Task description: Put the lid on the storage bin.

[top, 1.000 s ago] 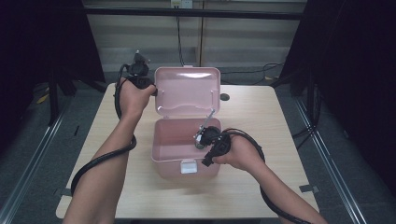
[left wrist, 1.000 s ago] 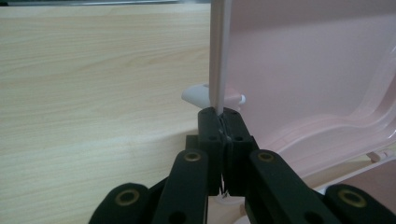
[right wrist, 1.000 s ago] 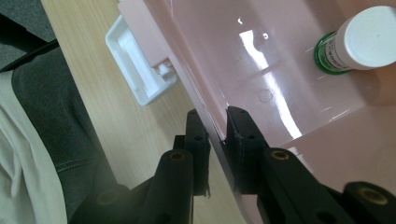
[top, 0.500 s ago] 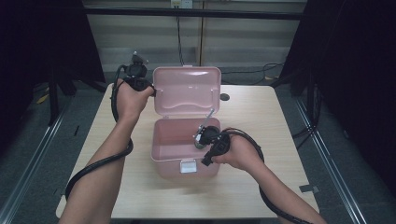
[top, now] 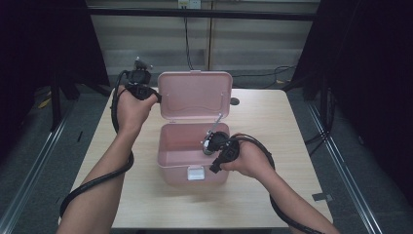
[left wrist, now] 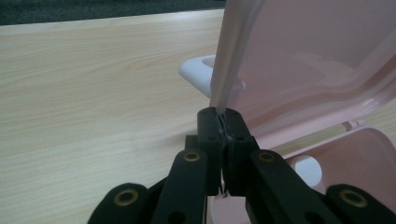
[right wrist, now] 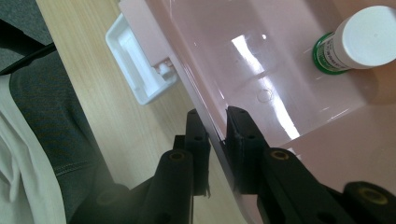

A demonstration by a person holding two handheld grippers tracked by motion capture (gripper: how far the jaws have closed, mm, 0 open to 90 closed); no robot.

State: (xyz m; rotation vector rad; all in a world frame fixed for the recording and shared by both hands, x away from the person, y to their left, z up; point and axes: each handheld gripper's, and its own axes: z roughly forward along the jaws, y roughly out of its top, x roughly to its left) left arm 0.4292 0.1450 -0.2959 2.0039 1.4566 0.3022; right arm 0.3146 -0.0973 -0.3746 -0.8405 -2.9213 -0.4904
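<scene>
Pale wooden table (top: 272, 122) under dark curtains | left gripper (left wrist: 223, 122) at 10 o'clock, jaws clamped on edge of raised pink plastic lid (top: 195, 95) | pink plastic box (top: 178, 146) at centre, white-capped bottle (right wrist: 359, 39) inside | right gripper (right wrist: 215, 126) at 5 o'clock, jaws pinching box's front wall beside white latch (right wrist: 140, 70)

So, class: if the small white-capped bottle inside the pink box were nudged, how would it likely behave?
The bottle looks like a round plastic cylinder, so knocked onto its side it would probably roll. The box floor under it is glossy, so it may slide easily. It seems small, likely light.
</scene>
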